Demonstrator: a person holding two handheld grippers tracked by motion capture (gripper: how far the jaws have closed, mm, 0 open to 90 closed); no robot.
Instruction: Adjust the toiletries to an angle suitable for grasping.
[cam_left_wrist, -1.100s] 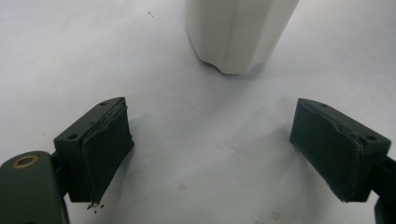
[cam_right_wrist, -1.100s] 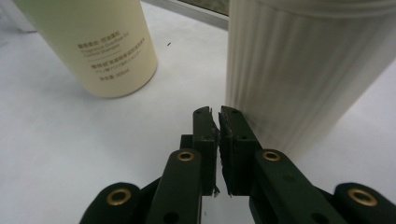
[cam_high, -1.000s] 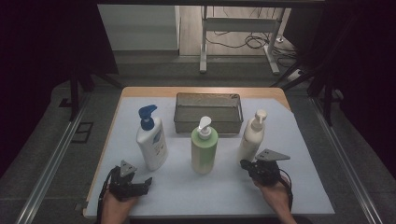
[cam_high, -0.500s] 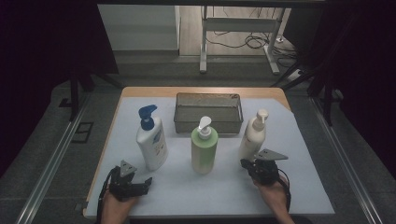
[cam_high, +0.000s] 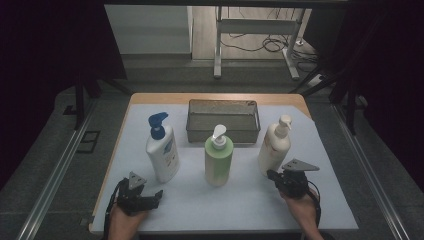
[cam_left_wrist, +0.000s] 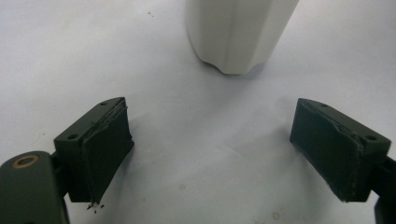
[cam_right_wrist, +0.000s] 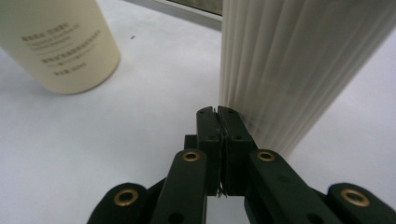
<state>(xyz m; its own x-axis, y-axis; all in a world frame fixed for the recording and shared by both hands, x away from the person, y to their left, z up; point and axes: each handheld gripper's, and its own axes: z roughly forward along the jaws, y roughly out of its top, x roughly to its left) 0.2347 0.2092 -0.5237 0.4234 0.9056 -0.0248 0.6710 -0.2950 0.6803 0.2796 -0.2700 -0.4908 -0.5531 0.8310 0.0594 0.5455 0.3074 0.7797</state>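
At the near edge of the white mat (cam_high: 250, 200), the left gripper (cam_high: 150, 199) lies low on the sheet in the person's left hand (cam_high: 122, 222), its jaws spread wide with only bare mat between them; in the left gripper view its two black pads (cam_left_wrist: 105, 144) stand far apart and the base of the white bottle with the blue pump (cam_left_wrist: 238, 32) rises just beyond the gap, not touched. The right gripper (cam_high: 274, 176), held in the right hand (cam_high: 302, 210) on the other side of the mat's near edge, has its jaws pressed together on nothing; in the right gripper view the closed tips (cam_right_wrist: 217, 114) sit just beside the foot of the ribbed cream bottle (cam_right_wrist: 299, 65), and whether they touch it cannot be told. Farther in on the mat, three pump bottles stand upright in a row: the white bottle with the blue pump (cam_high: 162, 150) toward the mat's left side, the green bottle (cam_high: 218, 157) in the middle, the cream bottle (cam_high: 275, 145) toward the right. Behind the green bottle, at the mat's far edge, sits a grey mesh basket (cam_high: 223, 129), apart from all three bottles.
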